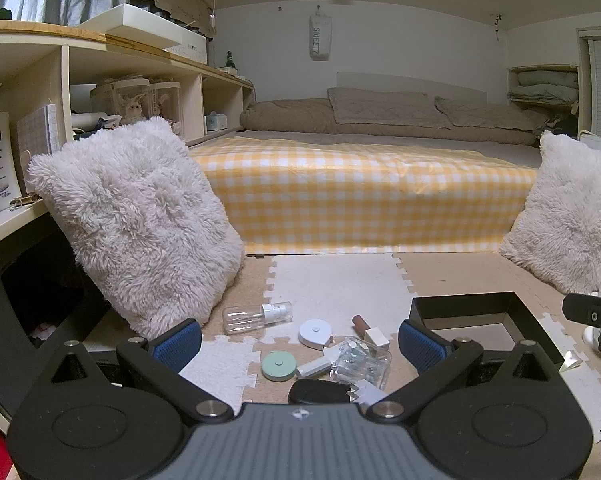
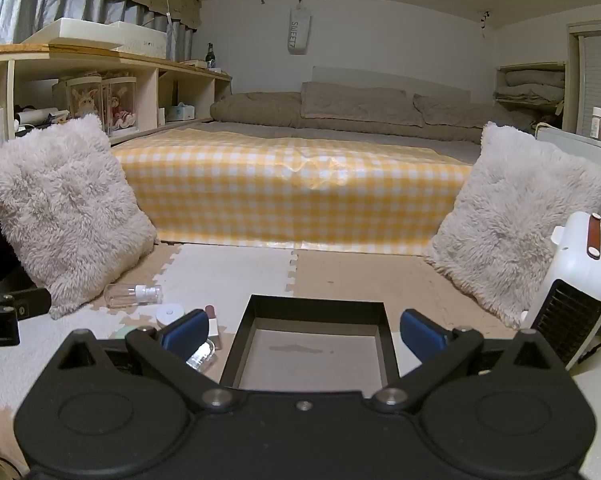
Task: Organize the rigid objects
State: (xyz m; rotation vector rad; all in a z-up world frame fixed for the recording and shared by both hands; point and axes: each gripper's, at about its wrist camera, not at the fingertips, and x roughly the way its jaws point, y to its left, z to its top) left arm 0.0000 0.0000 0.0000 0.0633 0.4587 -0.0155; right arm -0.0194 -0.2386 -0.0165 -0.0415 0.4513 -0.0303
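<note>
Small objects (image 1: 320, 350) lie scattered on the floor beside a black tray (image 2: 312, 344). Left gripper (image 1: 298, 344) tilts slightly down over them, jaws wide and empty. Right gripper (image 2: 302, 330) tilts likewise over the tray, jaws wide.

Left claw (image 1: 300, 340) jaws spread wide, nothing gripped, tilted slightly down — right claw (image 2: 302, 330) likewise, empty

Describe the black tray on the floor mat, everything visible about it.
The black tray is a shallow open rectangular box with thin upright dark walls and a grey, cardboard-like bottom bearing a faint stain. It looks rigid. It sits flat on the tan foam floor mat, empty, to the right of the scattered small items. Nothing visibly touches it besides the mat; the open right gripper frames it from above without contact.
</note>
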